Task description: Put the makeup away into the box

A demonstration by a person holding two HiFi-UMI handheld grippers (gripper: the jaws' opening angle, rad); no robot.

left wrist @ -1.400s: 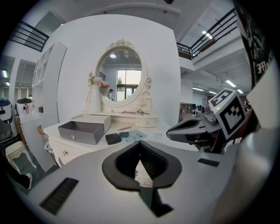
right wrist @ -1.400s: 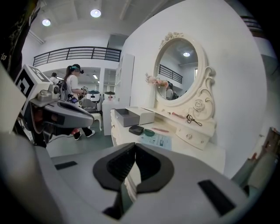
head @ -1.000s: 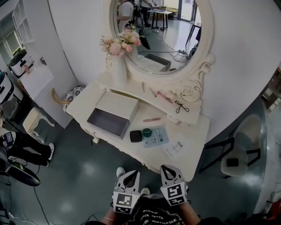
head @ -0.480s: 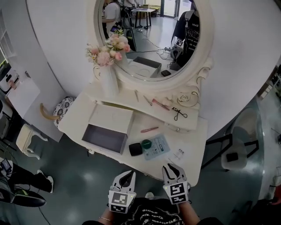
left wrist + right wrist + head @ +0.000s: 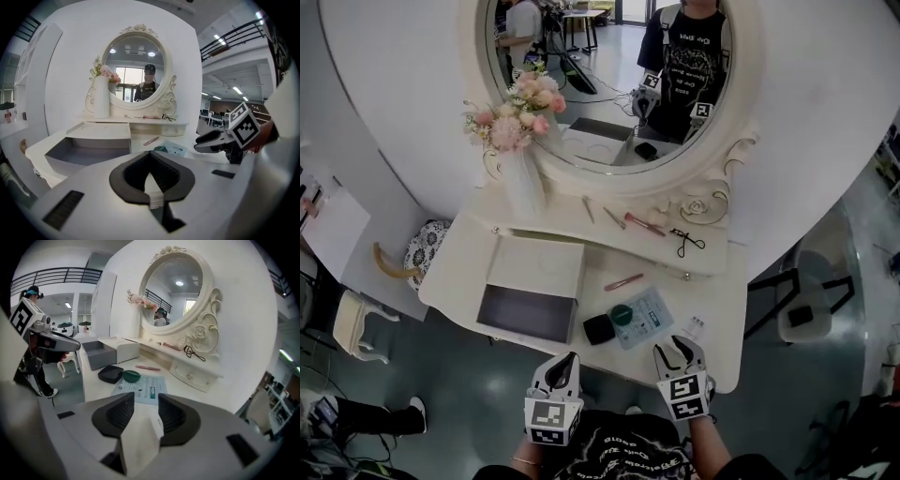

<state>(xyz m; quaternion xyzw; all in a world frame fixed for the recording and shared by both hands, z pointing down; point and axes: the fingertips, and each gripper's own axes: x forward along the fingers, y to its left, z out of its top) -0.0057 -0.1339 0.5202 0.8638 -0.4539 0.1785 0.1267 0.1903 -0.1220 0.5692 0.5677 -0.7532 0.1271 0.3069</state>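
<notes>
White ornate vanity table (image 5: pixel 712 330) under an oval mirror (image 5: pixel 609 103), seen from above, nothing packed yet. An open white box with a grey inside (image 5: pixel 530 298) sat on the tabletop's left half, empty as far as could be seen. Right of it lay a black square compact (image 5: pixel 599 329) touching a pale blue printed leaflet (image 5: pixel 645 319), with a green round jar (image 5: pixel 622 314) on the leaflet and a thin pink pencil (image 5: pixel 623 281) beyond. A black eyelash curler (image 5: pixel 687 242) and a pink brush (image 5: pixel 644 223) lay on the raised shelf. Left gripper (image 5: pixel 564 364) hovered at the table's near edge, tips together, nothing in them. Right gripper (image 5: pixel 678 349) was just beside the leaflet's near corner; its jaws had just been opening, stood apart, nothing between them. Likely risks: a low approach would shove the leaflet and slide the jar with it, the pencil could roll from a pinch, and reaching for the shelf could knock the white vase of pink flowers (image 5: pixel 523 183).
</notes>
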